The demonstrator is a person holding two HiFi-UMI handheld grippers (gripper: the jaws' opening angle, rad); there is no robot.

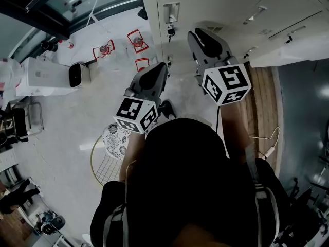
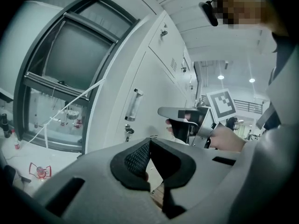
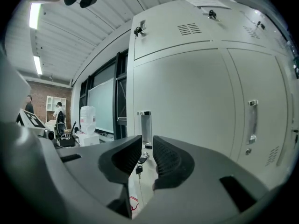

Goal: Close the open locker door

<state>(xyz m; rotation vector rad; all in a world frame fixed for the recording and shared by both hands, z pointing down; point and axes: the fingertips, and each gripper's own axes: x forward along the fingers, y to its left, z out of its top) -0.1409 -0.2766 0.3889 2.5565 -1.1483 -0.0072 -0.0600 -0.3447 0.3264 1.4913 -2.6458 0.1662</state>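
Person's head (image 1: 185, 158) fills 6 o'clock of the head view; both arms (image 1: 234, 125) reach level toward the lockers (image 1: 231, 4) at 12. On the left gripper (image 2: 149, 143) the fingers meet, empty; on the right gripper (image 3: 147, 140) they stand narrowly apart, empty. Only the head view shows the locker door (image 1: 293, 53) jutting out at 2 o'clock.

lockers (image 1: 221, 4) cut off by the top edge; the person's head (image 1: 190, 163) hides the floor below.
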